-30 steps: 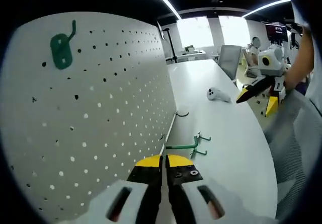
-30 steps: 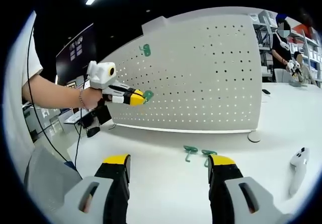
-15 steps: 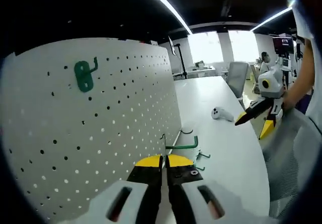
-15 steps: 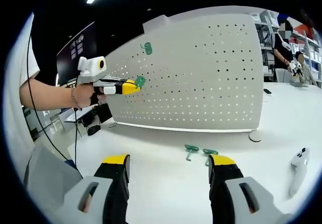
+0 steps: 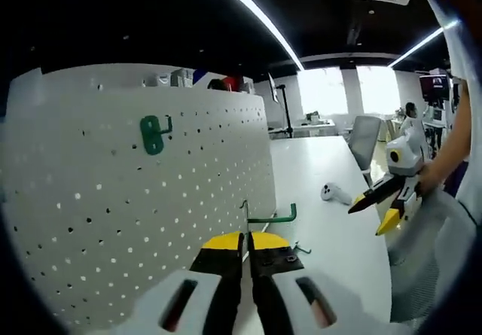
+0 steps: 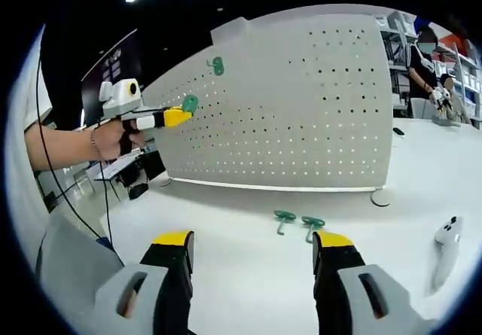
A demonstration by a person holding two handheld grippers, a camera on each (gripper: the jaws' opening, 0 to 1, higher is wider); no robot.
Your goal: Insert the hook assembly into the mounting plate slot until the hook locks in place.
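Since a second ago the left gripper (image 6: 179,115), jaws pinched on a green hook (image 5: 273,217), has risen toward the pegboard (image 5: 113,199). Its prong lies crosswise above the tips, holes just beyond; a mounted hook (image 5: 153,134) sits higher left. Right gripper (image 6: 252,248) hangs wide and empty over the table (image 6: 241,275), two spare hooks (image 6: 298,221) and a white controller (image 6: 446,237) nearby

1. Hook (image 5: 271,217): green, held at the tips of the left hand-held gripper (image 5: 245,239), close to the pegboard face.
2. Pegboard (image 6: 301,109): white, perforated, upright on the table (image 6: 241,267); one green hook (image 6: 217,65) already mounted near its top.
3. Two spare green hooks (image 6: 297,222): lying side by side on the table before the pegboard.
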